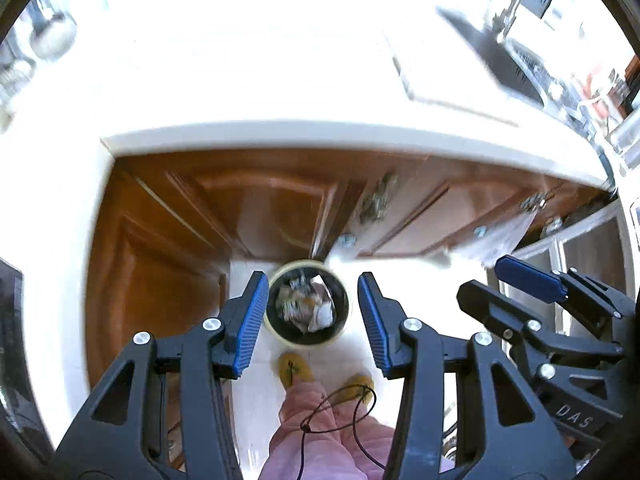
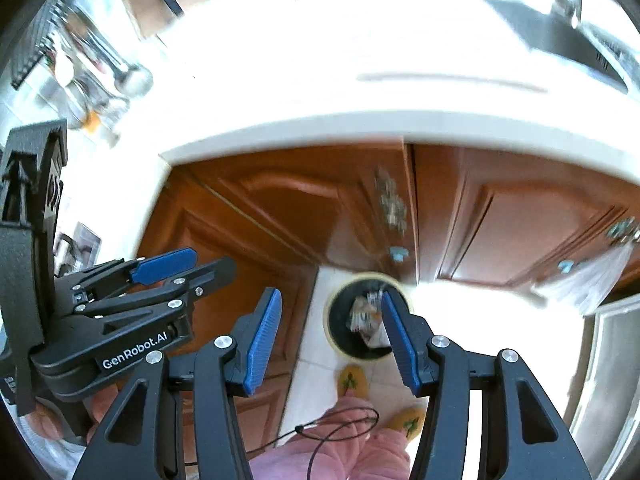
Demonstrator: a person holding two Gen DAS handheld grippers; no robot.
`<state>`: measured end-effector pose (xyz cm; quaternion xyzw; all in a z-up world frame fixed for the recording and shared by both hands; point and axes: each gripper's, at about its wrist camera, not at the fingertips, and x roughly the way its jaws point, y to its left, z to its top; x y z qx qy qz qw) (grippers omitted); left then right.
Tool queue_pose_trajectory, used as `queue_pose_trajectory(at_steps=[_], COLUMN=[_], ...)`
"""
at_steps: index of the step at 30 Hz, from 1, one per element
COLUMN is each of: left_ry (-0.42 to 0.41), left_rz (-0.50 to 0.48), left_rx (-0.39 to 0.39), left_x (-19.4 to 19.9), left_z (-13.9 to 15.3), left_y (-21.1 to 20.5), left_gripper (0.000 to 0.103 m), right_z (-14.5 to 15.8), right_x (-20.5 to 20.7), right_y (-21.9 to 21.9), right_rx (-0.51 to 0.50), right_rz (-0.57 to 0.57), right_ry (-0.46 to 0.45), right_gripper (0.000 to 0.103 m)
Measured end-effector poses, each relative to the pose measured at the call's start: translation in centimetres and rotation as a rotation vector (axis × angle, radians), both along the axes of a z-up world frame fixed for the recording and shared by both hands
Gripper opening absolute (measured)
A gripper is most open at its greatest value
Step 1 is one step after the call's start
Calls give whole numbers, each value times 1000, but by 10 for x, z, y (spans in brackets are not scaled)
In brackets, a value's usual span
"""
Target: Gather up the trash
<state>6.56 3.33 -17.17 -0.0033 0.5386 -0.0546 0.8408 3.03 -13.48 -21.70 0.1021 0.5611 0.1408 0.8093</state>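
Down on the floor stands the bin, a round dark tub with a pale rim, with crumpled trash lying inside it. It sits just before the brown cabinet doors, under the edge of the white worktop.

Both grippers point steeply down at it from well above. The left gripper has its blue-padded jaws apart with nothing between them; in its own view the bin shows whole in the gap. The right gripper is likewise parted and empty, but in its view the bin sits off to the right, and the right pad hides part of the rim and trash.

Each camera catches the other tool from the side. The left view has the right gripper at its right edge, lettered "DAS". The right view has the left gripper at its left edge, lettered "GenRobot.AI", with a hand around its grip, which the left view does not show.

Below the jaws the person's pink trousers and yellow slippers show on the pale floor, close behind the bin, with a thin black cord looping in front of them.

The left view reaches a dark sink and tap at the worktop's far right. The right view shows hanging utensils at upper left, blurred. A clear plastic bag hangs by the right-hand cabinet in both.
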Motion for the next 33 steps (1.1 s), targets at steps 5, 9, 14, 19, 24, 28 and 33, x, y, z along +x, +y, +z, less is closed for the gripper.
queue_pose_trajectory(at_steps=[5, 9, 14, 19, 24, 28, 33], left_ry=[-97, -156, -228, -280, -333, -348, -360], left_rz=[35, 68, 101, 105, 86, 79, 82], left_rx=[13, 15, 33, 40, 61, 76, 90], left_x=[1, 2, 3, 3, -2, -5, -4], left_z=[72, 125, 177, 213, 232, 238, 240], left_y=[8, 11, 17, 21, 15, 12, 13], left_gripper=[44, 49, 54, 56, 63, 63, 63], right_z=[84, 137, 198, 257, 300, 311, 299], right_x=[3, 7, 8, 12, 12, 15, 24], right_y=[-7, -12, -10, -5, 3, 8, 8], right_rx=[7, 3, -15, -31, -33, -50, -50], right_rz=[-27, -59, -85, -96, -97, -98, -95], right_ry=[-97, -167, -260, -331, -370, -391, -390], right_gripper=[53, 56, 62, 65, 66, 67, 68])
